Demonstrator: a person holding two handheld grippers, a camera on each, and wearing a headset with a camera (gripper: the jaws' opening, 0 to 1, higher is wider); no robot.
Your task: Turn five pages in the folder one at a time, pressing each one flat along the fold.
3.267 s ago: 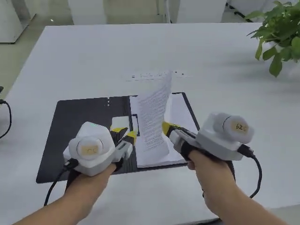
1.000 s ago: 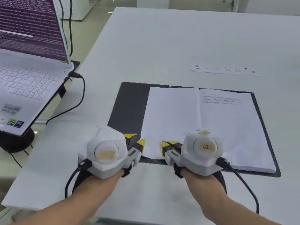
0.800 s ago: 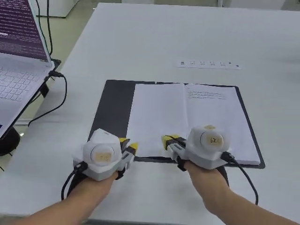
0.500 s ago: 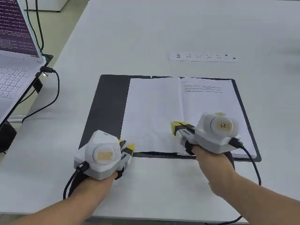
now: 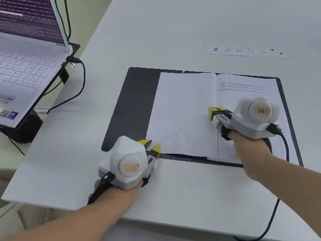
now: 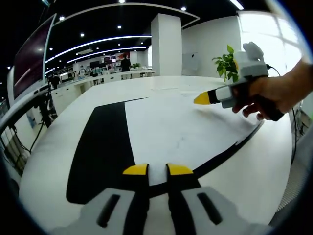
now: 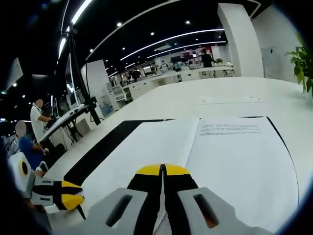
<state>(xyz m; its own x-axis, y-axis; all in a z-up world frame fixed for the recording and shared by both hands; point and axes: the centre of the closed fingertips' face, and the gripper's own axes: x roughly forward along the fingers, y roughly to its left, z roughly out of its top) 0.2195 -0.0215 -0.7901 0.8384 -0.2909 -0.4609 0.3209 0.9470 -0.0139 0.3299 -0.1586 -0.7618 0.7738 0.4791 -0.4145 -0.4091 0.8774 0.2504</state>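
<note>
Black flat folder lies open on the white bench, cover spread wide, and a white blank sheet rests flat on its left half. Beside it is the white printed page, a few lines of text at its top.

Right gripper is down at the fold between the two, its yellow-tipped jaws clenched tip to tip with nothing between them. Its own view puts the right gripper straight along that crease, low over the paper. Whether it is touching I cannot tell. The hand and gripper body cover the lower part of the printed page.

Left gripper sits at the folder's near edge, at the blank sheet's lower corner. Its jaws are parted by a narrow gap and hold nothing.

Off to the left an open white laptop shows a purple screen, and a black cable loops from it toward the folder, stopping short of the cover. A white power strip lies beyond the folder's far edge, well apart. A green potted plant stands far right.
</note>
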